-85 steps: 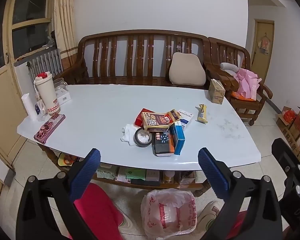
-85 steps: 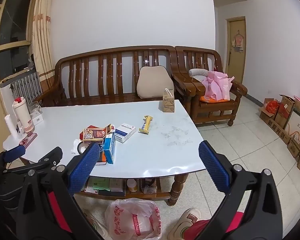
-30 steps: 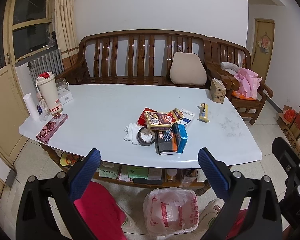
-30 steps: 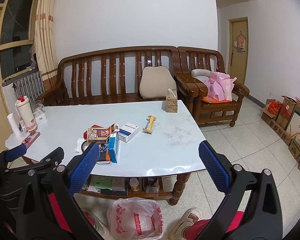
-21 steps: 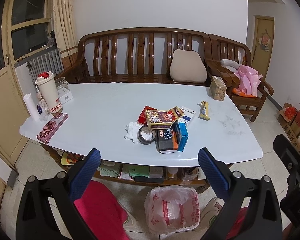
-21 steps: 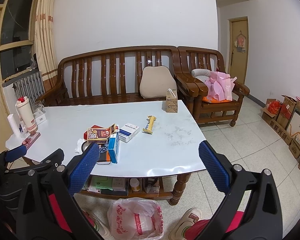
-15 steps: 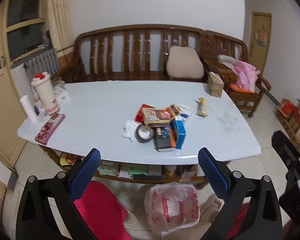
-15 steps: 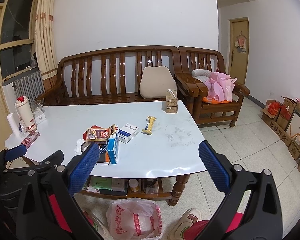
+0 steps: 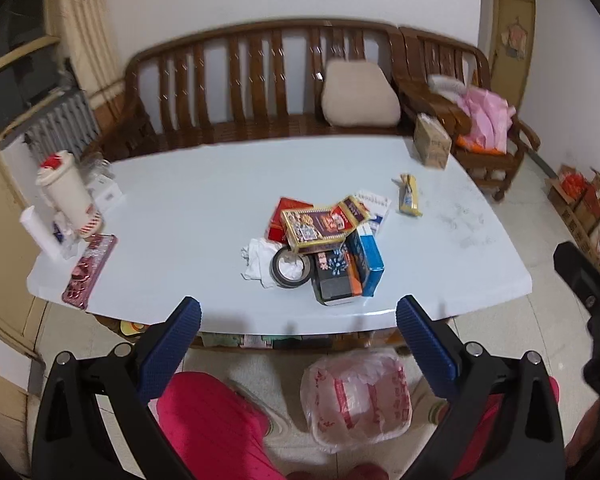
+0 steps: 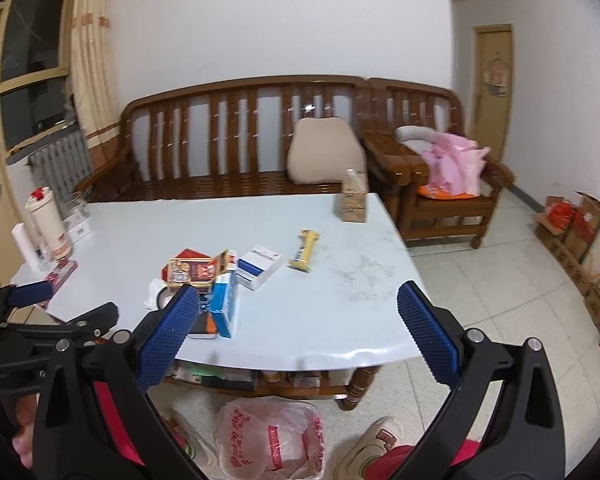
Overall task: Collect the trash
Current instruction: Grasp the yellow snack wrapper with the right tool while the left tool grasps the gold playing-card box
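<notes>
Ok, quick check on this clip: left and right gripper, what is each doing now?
Left gripper: open, holding nothing, short of the table.
Right gripper: open, holding nothing.

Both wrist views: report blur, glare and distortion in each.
Left wrist view: motion-smeared, the bench slats streaked, print on the box pile unreadable. Right wrist view: sharper, soft glare along the table front edge. Both: fisheye bending and dark corners.
</notes>
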A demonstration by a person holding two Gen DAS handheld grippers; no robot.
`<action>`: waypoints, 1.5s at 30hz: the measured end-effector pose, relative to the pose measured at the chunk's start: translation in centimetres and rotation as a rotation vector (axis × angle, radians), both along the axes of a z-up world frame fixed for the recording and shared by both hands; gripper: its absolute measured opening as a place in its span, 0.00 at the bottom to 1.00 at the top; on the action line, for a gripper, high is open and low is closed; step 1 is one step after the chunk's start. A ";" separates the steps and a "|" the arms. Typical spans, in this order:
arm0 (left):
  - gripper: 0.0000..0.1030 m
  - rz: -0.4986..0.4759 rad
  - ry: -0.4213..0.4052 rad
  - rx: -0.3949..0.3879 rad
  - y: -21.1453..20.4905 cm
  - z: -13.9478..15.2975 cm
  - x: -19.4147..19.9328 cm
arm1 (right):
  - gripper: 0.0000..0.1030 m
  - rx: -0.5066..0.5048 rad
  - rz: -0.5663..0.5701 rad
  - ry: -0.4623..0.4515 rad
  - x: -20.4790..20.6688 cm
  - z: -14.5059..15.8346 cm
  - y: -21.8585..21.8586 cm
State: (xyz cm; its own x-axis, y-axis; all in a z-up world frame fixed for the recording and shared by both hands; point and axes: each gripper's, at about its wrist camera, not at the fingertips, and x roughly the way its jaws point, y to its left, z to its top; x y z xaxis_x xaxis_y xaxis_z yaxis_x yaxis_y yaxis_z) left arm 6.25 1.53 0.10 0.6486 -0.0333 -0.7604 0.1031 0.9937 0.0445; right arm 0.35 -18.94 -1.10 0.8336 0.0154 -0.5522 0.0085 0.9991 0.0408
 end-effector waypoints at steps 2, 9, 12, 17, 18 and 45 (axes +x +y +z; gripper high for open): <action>0.93 -0.066 0.077 0.005 0.3 -0.2 2.0 | 0.94 0.014 0.045 0.031 1.7 0.2 -0.4; 0.93 -0.114 0.181 0.100 1.4 0.1 7.0 | 0.94 -0.065 0.112 0.140 8.4 1.2 -2.1; 0.93 -0.137 0.193 0.121 1.5 0.7 8.7 | 0.94 -0.078 0.156 0.179 11.3 1.4 -2.6; 0.93 -0.323 0.224 0.189 -0.1 0.5 11.3 | 0.94 -0.101 0.203 0.278 15.3 1.2 -3.3; 0.93 -0.351 0.228 0.222 -0.5 0.3 11.5 | 0.94 -0.111 0.202 0.302 16.2 1.1 -3.4; 0.93 -0.755 0.436 0.460 -5.2 -9.0 18.2 | 0.94 0.059 0.198 0.741 30.9 -10.3 -3.0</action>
